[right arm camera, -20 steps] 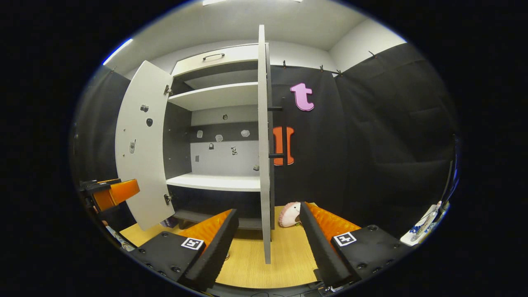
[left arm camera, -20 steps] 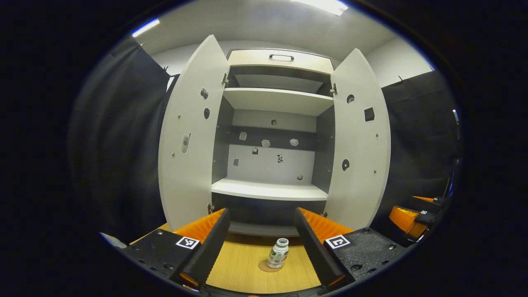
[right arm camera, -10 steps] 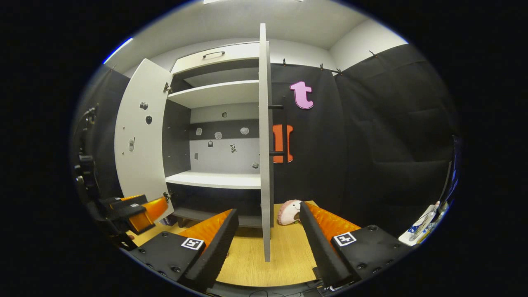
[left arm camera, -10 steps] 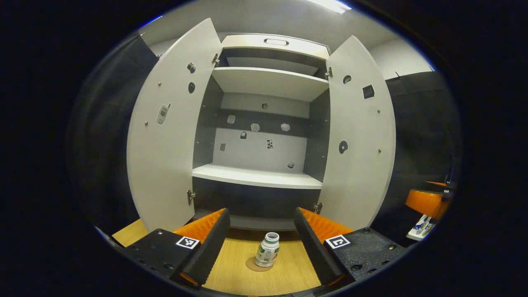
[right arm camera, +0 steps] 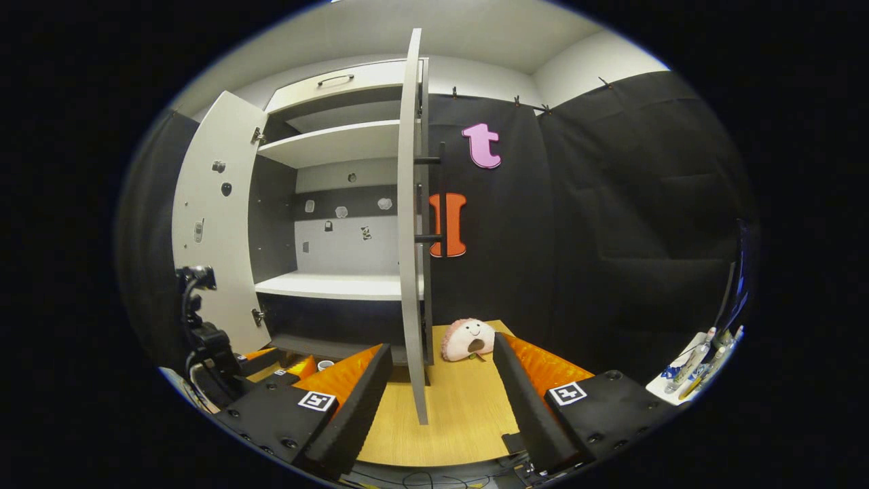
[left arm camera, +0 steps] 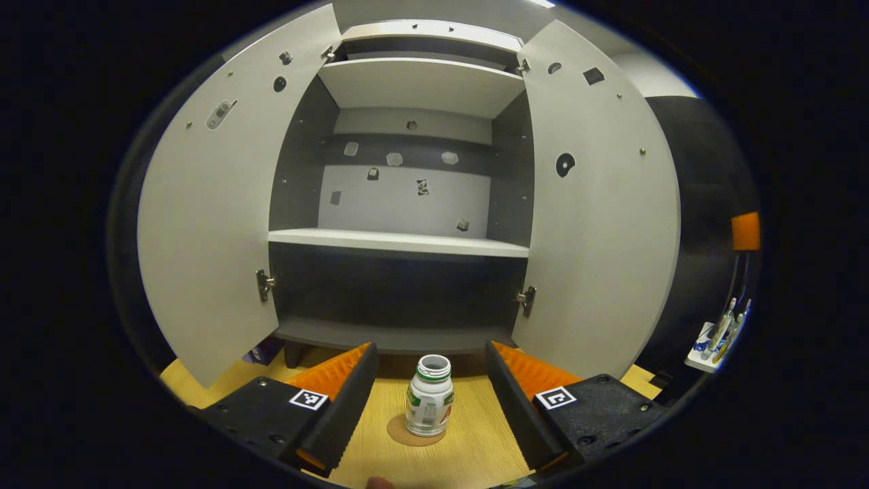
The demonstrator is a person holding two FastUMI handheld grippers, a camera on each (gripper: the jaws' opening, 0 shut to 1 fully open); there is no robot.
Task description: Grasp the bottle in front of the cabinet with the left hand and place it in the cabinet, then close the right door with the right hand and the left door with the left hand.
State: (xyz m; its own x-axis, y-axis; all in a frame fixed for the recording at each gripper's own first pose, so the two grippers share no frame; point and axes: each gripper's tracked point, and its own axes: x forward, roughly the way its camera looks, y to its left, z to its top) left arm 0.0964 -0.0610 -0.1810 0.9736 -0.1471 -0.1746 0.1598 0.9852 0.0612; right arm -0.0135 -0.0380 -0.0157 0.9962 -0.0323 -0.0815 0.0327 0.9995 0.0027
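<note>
A small white bottle (left arm camera: 429,399) with a green-ringed open neck stands upright on a round coaster on the wooden table, just in front of the cabinet. My left gripper (left arm camera: 430,356) is open, and the bottle stands between its fingers, touching neither. Both cabinet doors are open: the left door (left arm camera: 204,224) and the right door (left arm camera: 597,204). The white middle shelf (left arm camera: 397,241) is bare. My right gripper (right arm camera: 441,346) is open and holds nothing; the right door (right arm camera: 411,238) is edge-on just ahead of it. The right gripper view has the left gripper (right arm camera: 271,360) low at the left by the bottle's rim (right arm camera: 324,365).
A pink plush toy (right arm camera: 468,339) lies on the table to the right of the right door. A white tray of toothbrushes (right arm camera: 692,370) sits far right. The door's black bar handle (right arm camera: 440,200) sticks out on its outer side. Black cloth walls flank the cabinet.
My left gripper has dropped lower and moved toward the cabinet, so the bottle now stands between its fingers. The right gripper has shifted slightly, with the right door's edge drifting left in its view.
</note>
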